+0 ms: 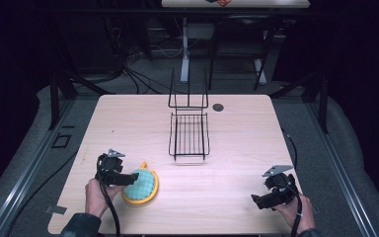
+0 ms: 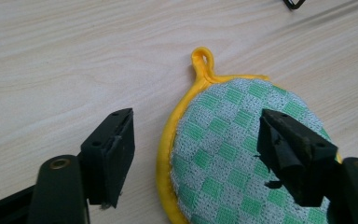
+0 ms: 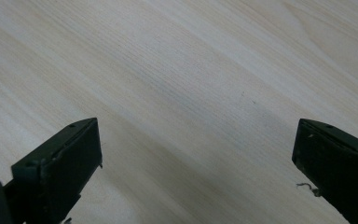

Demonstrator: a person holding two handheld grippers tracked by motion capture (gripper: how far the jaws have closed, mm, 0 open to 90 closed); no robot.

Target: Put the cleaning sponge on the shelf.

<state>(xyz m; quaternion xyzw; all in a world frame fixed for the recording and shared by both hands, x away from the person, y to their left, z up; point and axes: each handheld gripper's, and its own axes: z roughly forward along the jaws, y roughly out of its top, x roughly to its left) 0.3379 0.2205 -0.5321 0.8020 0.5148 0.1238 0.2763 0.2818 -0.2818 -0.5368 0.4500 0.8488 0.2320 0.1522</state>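
Observation:
A round pot holder (image 1: pixel 142 186) (image 2: pixel 223 140), green-and-white checked with a yellow rim and a yellow hanging loop, lies flat on the wooden table (image 1: pixel 128 123) at the front left. My left gripper (image 1: pixel 131 178) (image 2: pixel 196 140) is low at its left edge. One jaw is over bare wood beside the rim and the other is above the checked cloth; the pads do not press on it. My right gripper (image 1: pixel 256 201) (image 3: pixel 196 154) rests at the front right, open wide over bare wood with nothing between its jaws.
A black wire rack (image 1: pixel 189 133) with an upright back stands at the table's middle, farther away. A small dark round disc (image 1: pixel 218 107) lies beside it toward the far edge. The person's hands come in at the front edge.

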